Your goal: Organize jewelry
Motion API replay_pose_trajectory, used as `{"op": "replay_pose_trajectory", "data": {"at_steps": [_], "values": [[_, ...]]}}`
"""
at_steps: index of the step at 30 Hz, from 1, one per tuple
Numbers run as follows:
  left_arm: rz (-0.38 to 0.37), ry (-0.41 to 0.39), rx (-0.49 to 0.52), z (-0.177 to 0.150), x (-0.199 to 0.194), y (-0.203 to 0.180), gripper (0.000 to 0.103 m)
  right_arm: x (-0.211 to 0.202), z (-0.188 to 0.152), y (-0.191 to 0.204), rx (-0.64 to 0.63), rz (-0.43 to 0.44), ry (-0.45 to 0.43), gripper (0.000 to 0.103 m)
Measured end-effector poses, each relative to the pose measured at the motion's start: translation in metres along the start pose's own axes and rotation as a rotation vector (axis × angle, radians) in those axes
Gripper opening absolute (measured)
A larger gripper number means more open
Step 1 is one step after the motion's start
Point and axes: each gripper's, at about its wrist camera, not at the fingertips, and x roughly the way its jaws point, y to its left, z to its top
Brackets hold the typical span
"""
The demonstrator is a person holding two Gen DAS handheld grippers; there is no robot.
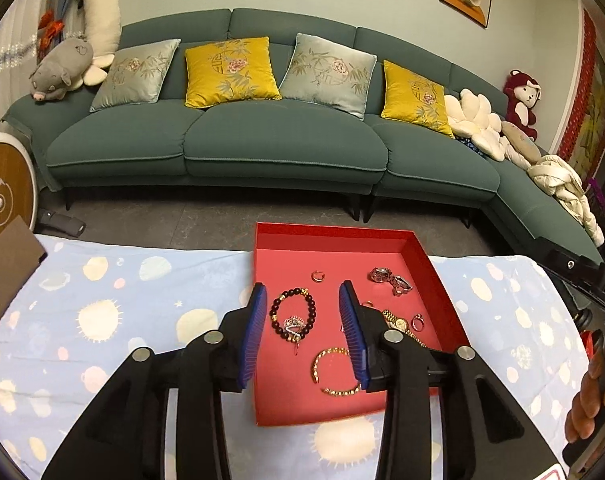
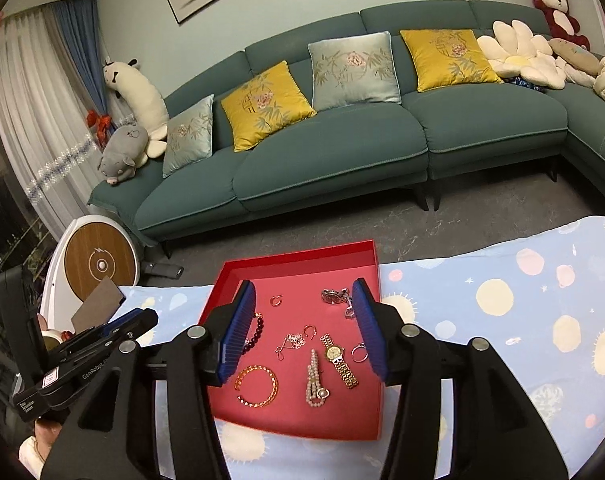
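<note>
A shallow red tray [image 1: 342, 246] lies on the blue patterned cloth. Inside it are a dark bead bracelet [image 1: 273, 312], a gold bangle [image 1: 322, 360], a gold watch [image 1: 400, 323], a silver watch [image 1: 382, 276] and small rings. My left gripper [image 1: 302, 286] hovers open over the tray's left half, its blue pads touching nothing. In the right wrist view my right gripper [image 2: 303, 283] hangs open above the tray [image 2: 302, 260], empty, over a pearl piece [image 2: 314, 380], the gold watch [image 2: 338, 360] and the bangle [image 2: 258, 384]. The left gripper [image 2: 144, 318] shows at that view's left.
The cloth-covered table [image 1: 122, 320] ends just behind the tray, with grey floor and a green sofa [image 1: 262, 148] beyond. A brown card [image 1: 10, 268] lies at the table's left edge, beside a round white and wood device [image 1: 6, 196]. A hand [image 1: 590, 396] shows at the right.
</note>
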Motion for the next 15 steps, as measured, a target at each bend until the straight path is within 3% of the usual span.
{"op": "replay_pose_trajectory", "data": {"at_steps": [9, 12, 15], "values": [[0.079, 0.002, 0.084, -0.054, -0.065, -0.012, 0.044, -0.066, -0.054, 0.009, -0.025, -0.077, 0.023, 0.06], [0.102, 0.016, 0.083, -0.078, -0.075, -0.014, 0.05, -0.078, -0.081, 0.019, -0.047, -0.103, 0.052, 0.06], [0.101, 0.047, 0.047, -0.102, -0.081, -0.011, 0.056, -0.089, -0.105, 0.029, -0.077, -0.124, 0.06, 0.07]]}}
